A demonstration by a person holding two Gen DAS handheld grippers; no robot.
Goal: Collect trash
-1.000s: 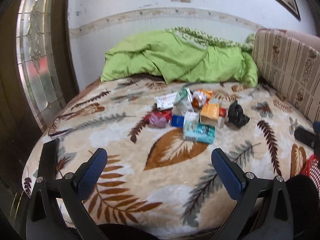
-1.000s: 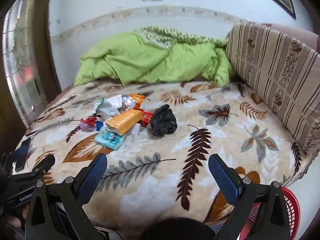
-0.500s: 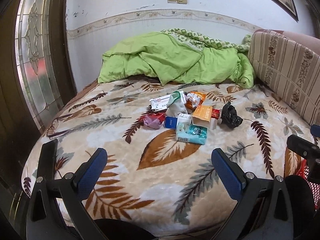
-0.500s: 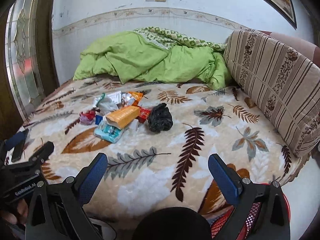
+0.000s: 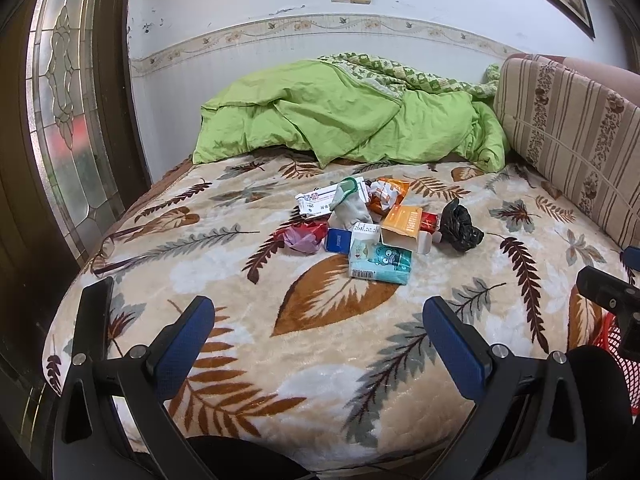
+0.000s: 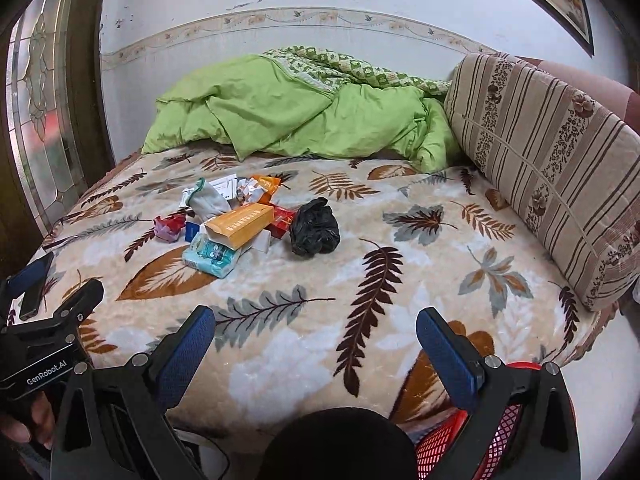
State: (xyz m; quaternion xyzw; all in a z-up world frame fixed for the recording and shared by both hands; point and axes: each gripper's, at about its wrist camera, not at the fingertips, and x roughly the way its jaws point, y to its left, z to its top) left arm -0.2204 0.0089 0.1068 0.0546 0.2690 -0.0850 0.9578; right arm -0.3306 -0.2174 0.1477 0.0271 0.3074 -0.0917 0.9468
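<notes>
The bed blanket (image 5: 320, 360) looks soft and fuzzy. The black bag (image 6: 315, 227) is shiny crinkly plastic. The orange box (image 6: 244, 225) is smooth cardboard.

Both wrist views face bed (image 5: 320, 340), sharing trash pile (image 6: 240, 224)

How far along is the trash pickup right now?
Nothing looks collected yet. The left gripper and right gripper are both open and empty, short of the pile. Left to do: the teal pack, orange box, black bag, crumpled wrappers and the rest on the blanket. The red basket waits below the bed edge.
</notes>
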